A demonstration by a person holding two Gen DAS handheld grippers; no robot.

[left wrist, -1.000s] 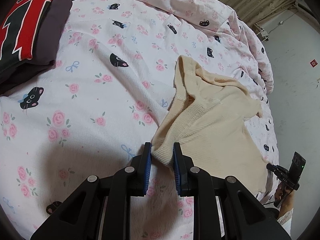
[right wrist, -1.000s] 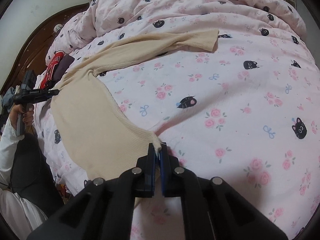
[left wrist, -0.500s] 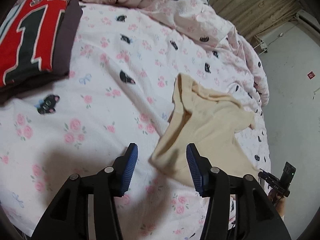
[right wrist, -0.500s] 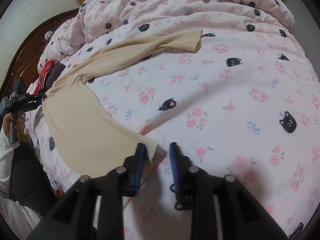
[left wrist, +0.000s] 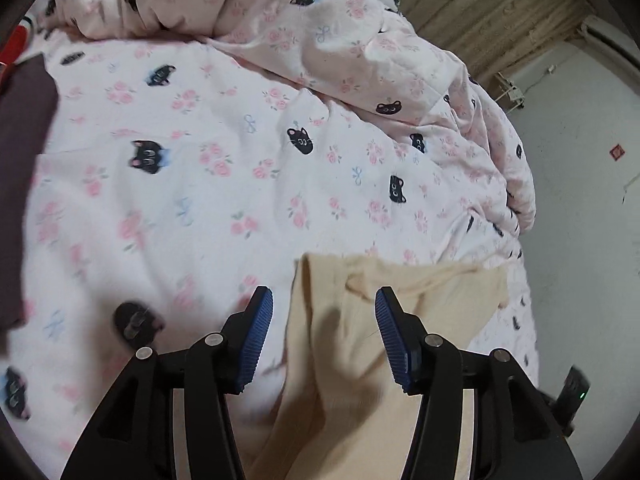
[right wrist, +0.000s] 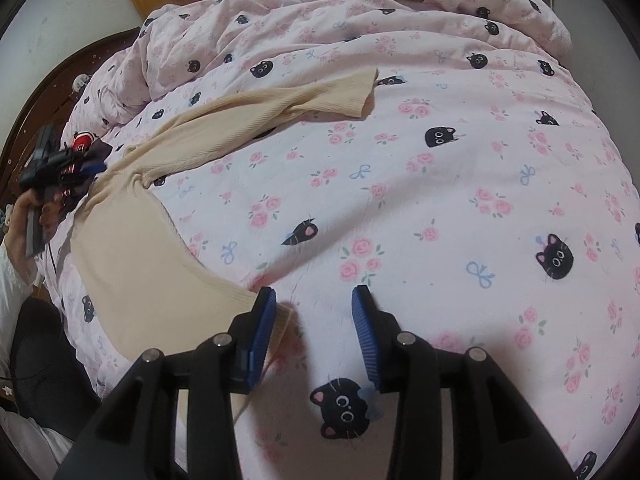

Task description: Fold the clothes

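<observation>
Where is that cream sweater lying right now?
The cream sweater lies flat on the floral bedspread, left in the right wrist view, one sleeve stretched toward the crumpled duvet.

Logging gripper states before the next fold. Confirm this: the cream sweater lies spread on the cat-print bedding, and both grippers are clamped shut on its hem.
Not right. Both grippers are open: the left gripper hangs over the cream sweater in the left wrist view, and the right gripper gapes beside its corner in the right wrist view. The sweater does lie on the cat-print bedding.
</observation>
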